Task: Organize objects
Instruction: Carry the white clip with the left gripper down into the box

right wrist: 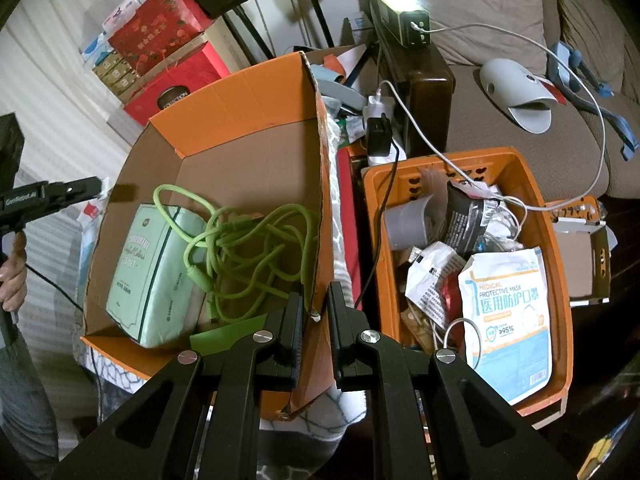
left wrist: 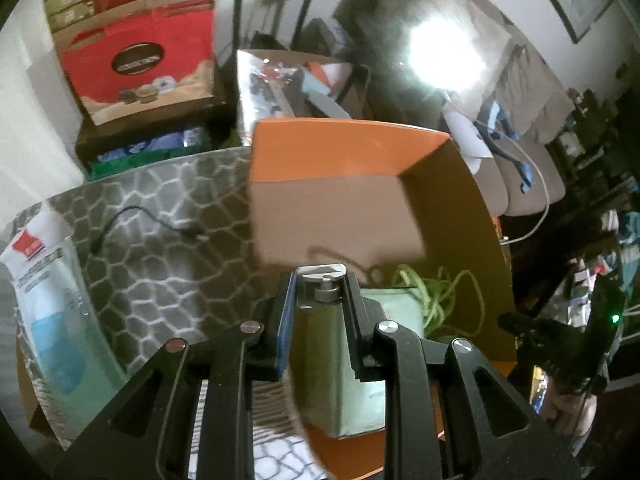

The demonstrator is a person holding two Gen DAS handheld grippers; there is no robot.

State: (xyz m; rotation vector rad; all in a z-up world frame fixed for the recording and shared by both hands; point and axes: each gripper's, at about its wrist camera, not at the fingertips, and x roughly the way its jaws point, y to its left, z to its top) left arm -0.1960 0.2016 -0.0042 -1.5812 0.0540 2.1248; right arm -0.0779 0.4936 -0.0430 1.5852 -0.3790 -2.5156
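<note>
**Right gripper pins the box wall while the left lifts a small dispenser**

Right gripper (right wrist: 316,312) points steeply down, its jaws clamped tight on the near wall of the orange cardboard box (right wrist: 240,92). Inside lie a pale green tissue pack (right wrist: 150,268) and a tangled green cable (right wrist: 248,248). Left gripper (left wrist: 320,300), also tilted downward above the box, is narrowly closed on a small pump-top dispenser (left wrist: 322,284). An orange basket (right wrist: 556,240) of clutter sits just beside the box.
</note>
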